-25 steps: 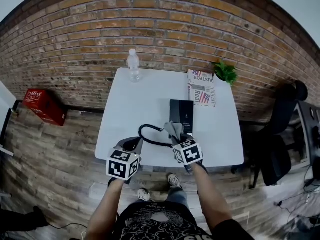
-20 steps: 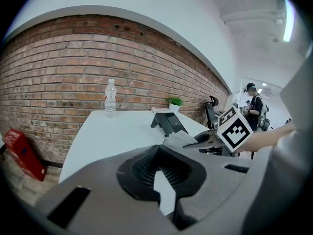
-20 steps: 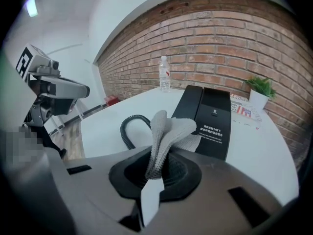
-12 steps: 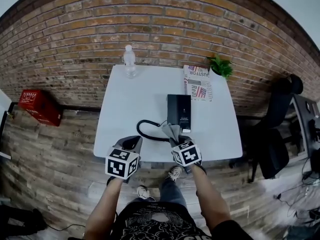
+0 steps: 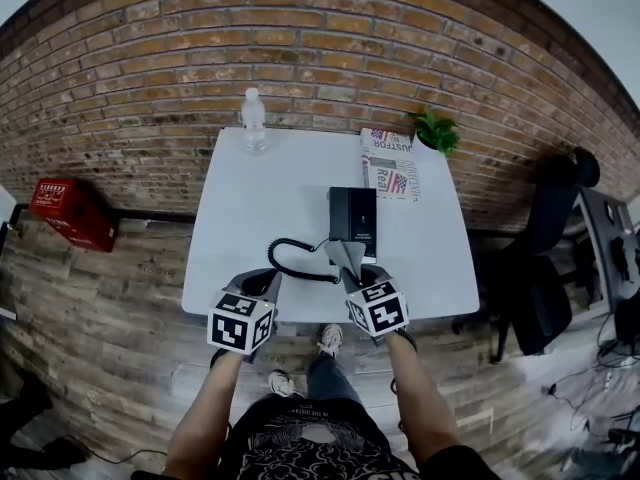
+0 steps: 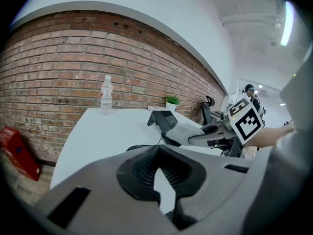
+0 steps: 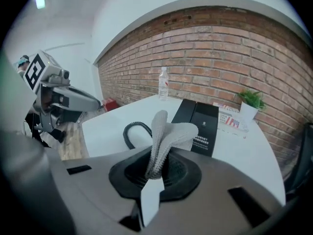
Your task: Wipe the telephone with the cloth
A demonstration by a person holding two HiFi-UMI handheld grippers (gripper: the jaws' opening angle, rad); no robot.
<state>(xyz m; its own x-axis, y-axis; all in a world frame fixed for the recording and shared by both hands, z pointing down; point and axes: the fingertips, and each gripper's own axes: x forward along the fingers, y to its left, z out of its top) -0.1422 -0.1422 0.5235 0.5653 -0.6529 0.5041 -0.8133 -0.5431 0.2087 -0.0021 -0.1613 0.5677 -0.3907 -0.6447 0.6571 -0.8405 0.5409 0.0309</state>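
The right gripper [image 7: 157, 169] has edged toward the telephone [image 5: 353, 222] at mid-table, jaws clamped tight on the cloth [image 7: 166, 130], now just beside its near edge. Wiping looks ready to start. The left gripper [image 6: 157, 174] hangs closed and empty.

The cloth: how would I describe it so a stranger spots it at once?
Find the white table against the brick wall, then the black telephone on it. Just in front of that, the cloth sticks up from the right claw, which is shut on it. It is the only soft, pale grey, ribbed thing beside the hard black telephone and its coiled cord.
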